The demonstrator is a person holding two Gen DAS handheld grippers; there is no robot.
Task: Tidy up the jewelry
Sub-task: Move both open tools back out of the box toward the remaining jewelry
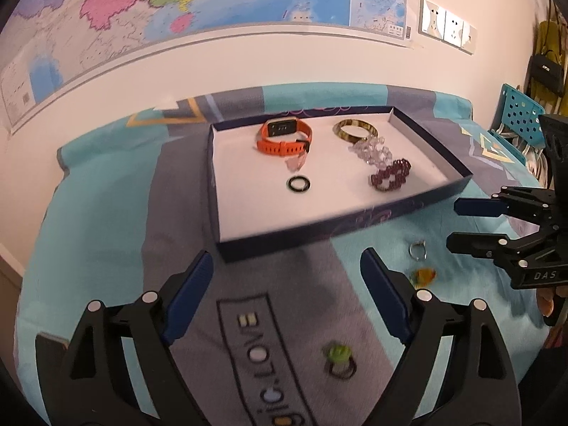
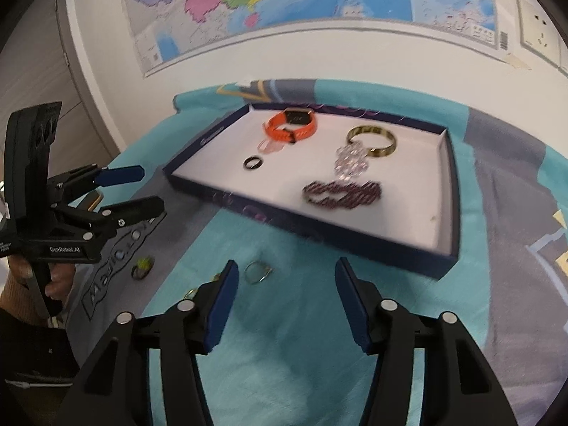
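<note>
A navy tray [image 1: 319,229] with a white floor holds an orange watch [image 1: 284,136], a gold bangle [image 1: 355,129], a clear bead bracelet [image 1: 371,149], a purple bead bracelet [image 1: 390,174] and a black ring [image 1: 299,183]. On the cloth in front lie a silver ring [image 2: 257,271], an amber ring [image 1: 422,277] and a green ring [image 1: 339,358]. My left gripper [image 1: 287,259] is open and empty, just short of the tray's front wall. My right gripper [image 2: 287,266] is open and empty too; the silver ring lies just past its left fingertip.
A teal and grey printed cloth [image 1: 106,220] covers the surface. A wall with a large map [image 1: 177,7] rises right behind the tray. A blue perforated chair back [image 1: 522,113] stands at the far right. A hand [image 2: 21,284] holds the left gripper's handle.
</note>
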